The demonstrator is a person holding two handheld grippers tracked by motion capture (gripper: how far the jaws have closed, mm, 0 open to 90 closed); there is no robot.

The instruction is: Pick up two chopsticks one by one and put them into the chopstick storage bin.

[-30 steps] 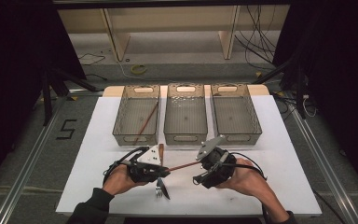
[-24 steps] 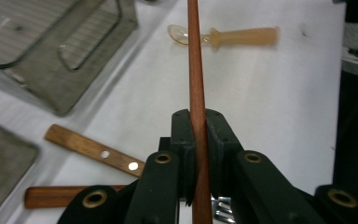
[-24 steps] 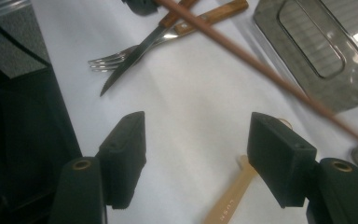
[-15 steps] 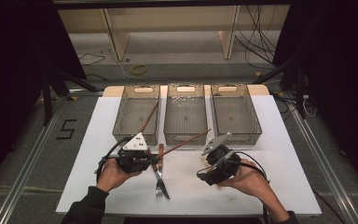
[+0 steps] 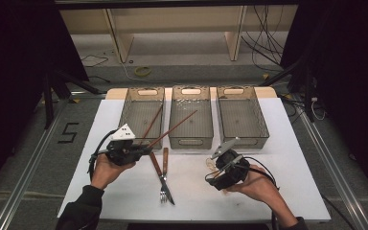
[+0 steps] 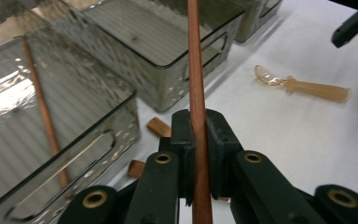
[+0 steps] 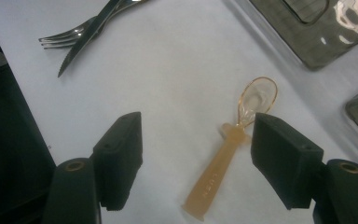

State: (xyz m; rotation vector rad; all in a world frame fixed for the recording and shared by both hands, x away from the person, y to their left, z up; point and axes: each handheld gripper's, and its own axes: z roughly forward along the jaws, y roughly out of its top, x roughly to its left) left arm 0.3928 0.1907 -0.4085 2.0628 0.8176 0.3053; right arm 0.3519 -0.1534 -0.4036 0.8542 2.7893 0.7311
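White table cover (image 5: pixel 297 163), grey floor (image 5: pixel 38 143), dark surroundings

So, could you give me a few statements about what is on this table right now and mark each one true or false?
1. The left gripper is shut on a brown chopstick. True.
2. The right gripper clamps the fork. False: its jaws stand open over an amber plastic spoon lying on the white table; they have just been opening.
3. A second chopstick leans in the left bin. True.
4. The fork and the knife lie in the middle bin. False: they lie crossed on the table in front of the bins.
5. Three bins stand in a row. True.
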